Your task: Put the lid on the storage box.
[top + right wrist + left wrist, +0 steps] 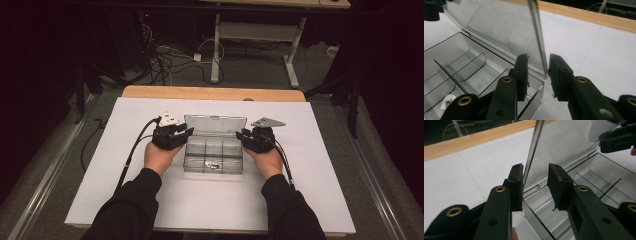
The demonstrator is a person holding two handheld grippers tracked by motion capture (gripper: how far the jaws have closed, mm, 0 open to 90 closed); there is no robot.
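A clear plastic box (214, 150) sits in the middle of the white bench (210, 200). Its lid (215, 124) stands up at the back, and the box is split into small parts. A small white thing (447, 102) lies in one part near the front. There is lots of bare bench on both sides and in front.

The left tool (176, 134) is at the left edge of the lid. Its jaws sit on both sides of that edge; one pad (516, 185) is right by it and the other stands off, so they are a little apart.

The right tool (246, 136) is at the right edge of the lid. Its jaws are on both sides of it, with small gaps.
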